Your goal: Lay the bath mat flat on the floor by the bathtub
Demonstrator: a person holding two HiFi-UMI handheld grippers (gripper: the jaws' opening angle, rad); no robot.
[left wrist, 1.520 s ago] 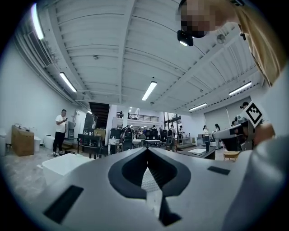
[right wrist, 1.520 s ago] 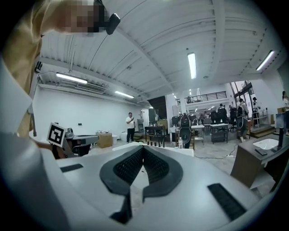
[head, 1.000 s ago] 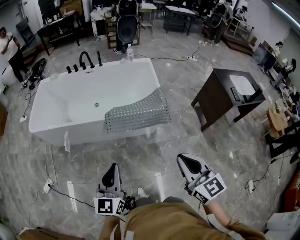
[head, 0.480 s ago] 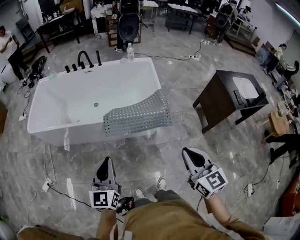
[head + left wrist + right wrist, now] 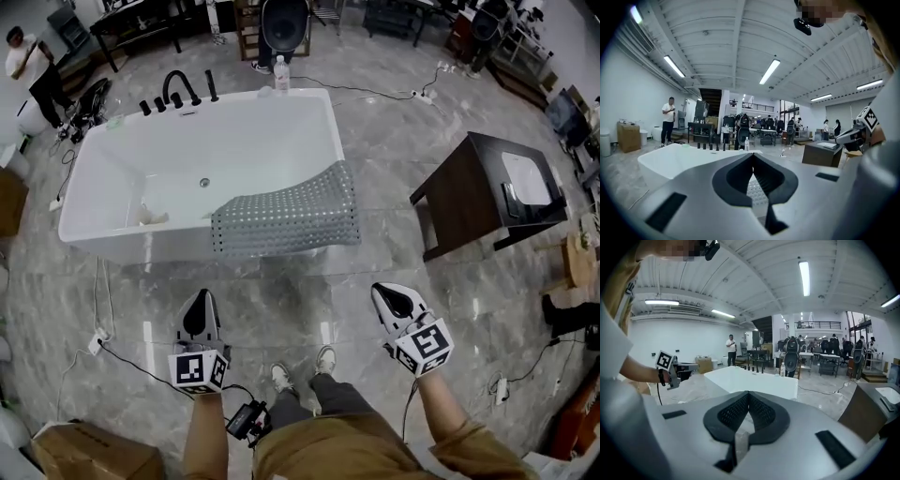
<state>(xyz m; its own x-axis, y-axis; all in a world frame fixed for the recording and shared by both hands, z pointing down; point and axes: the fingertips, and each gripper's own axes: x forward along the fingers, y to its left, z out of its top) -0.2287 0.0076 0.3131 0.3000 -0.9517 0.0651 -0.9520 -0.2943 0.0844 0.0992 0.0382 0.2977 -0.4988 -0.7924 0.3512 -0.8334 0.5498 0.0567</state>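
Stepping closer, I am bringing my left gripper (image 5: 199,302) and right gripper (image 5: 387,298), both closed and empty, nearer the bath mat (image 5: 286,220) ahead.

Bath mat (image 5: 286,220) draped over bathtub (image 5: 103,173), marble floor (image 5: 375,169)

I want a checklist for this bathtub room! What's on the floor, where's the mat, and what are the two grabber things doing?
Surface: grey marble floor.
Job's things: the grey bath mat hangs over the near rim of the white bathtub; it is not on the floor yet.
Clutter: water bottle by the tub's far corner; cardboard box; dark vanity.
Grippers: left gripper and right gripper are both shut, hold nothing, and are short of the mat.
Cables: black cable on the floor near the left gripper; another cable beyond the tub.
Surroundings: a person at far left; desks and chairs behind.
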